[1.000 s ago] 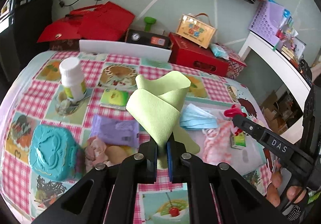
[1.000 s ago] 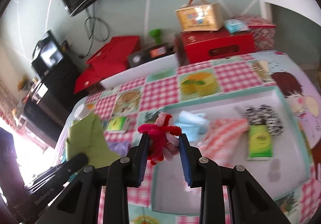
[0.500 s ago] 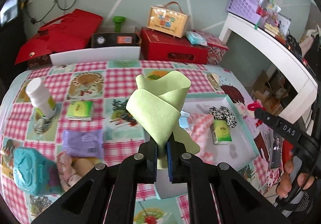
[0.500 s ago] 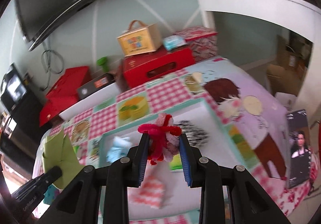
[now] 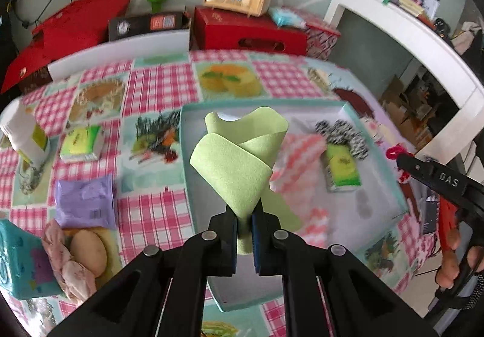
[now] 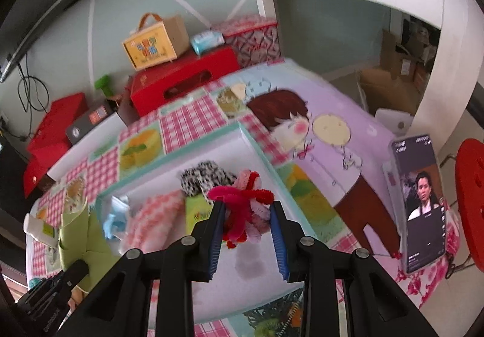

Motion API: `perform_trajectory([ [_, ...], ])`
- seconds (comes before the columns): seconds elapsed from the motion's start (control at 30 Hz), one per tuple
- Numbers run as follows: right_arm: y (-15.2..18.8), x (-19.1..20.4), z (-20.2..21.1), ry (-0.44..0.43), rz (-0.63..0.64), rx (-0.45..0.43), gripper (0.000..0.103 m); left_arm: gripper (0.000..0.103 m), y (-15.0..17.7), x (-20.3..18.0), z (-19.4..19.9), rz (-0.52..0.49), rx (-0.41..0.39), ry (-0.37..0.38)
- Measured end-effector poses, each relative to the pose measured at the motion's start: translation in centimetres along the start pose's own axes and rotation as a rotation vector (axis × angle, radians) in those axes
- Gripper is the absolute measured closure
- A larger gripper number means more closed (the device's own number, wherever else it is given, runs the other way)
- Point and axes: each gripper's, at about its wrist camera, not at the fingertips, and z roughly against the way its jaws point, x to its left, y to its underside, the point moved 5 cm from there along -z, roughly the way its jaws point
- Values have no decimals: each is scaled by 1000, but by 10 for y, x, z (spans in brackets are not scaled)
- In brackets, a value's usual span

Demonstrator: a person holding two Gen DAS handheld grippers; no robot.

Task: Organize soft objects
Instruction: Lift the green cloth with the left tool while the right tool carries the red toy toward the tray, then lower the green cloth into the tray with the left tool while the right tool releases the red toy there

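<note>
My left gripper (image 5: 243, 217) is shut on a folded light-green cloth (image 5: 236, 161), held above the near left part of a white tray with a teal rim (image 5: 375, 137). My right gripper (image 6: 246, 210) is shut on a bundle of red and pink fuzzy pipe cleaners (image 6: 242, 207), above the tray (image 6: 251, 137) near its right side. In the tray lie a pink-and-white checked cloth (image 5: 298, 152), a green tissue pack (image 5: 343, 167), a black-and-white fuzzy item (image 5: 341, 133) and a blue face mask (image 6: 113, 220). The green cloth (image 6: 78, 240) also shows at the left of the right wrist view.
Left of the tray on the checked tablecloth lie a purple packet (image 5: 84, 201), a second green tissue pack (image 5: 80, 143), a white bottle (image 5: 25, 134), a teal box (image 5: 21, 264) and a beige-pink soft bundle (image 5: 78, 255). A phone (image 6: 420, 207) stands at the table's right edge. Red boxes (image 5: 248, 31) line the back.
Both grippers have moved right and lower over the tray, each keeping its hold. The items left of the tray have slid toward the picture's left edge.
</note>
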Motion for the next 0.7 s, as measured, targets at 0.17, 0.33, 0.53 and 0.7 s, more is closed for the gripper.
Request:
perform_trajectory([
  [0.17, 14, 0, -27, 49, 24, 93, 71, 95, 11, 6, -21, 10, 74, -24],
  [0.33, 24, -3, -42, 64, 26, 151, 71, 95, 18, 1, -32, 1, 120, -18],
  [0.53, 30, -5, -47, 73, 29, 178, 71, 95, 27, -17, -47, -35, 172, 18],
  [0.7, 30, -4, -51, 79, 29, 191, 71, 95, 28, -27, -49, -70, 175, 16],
])
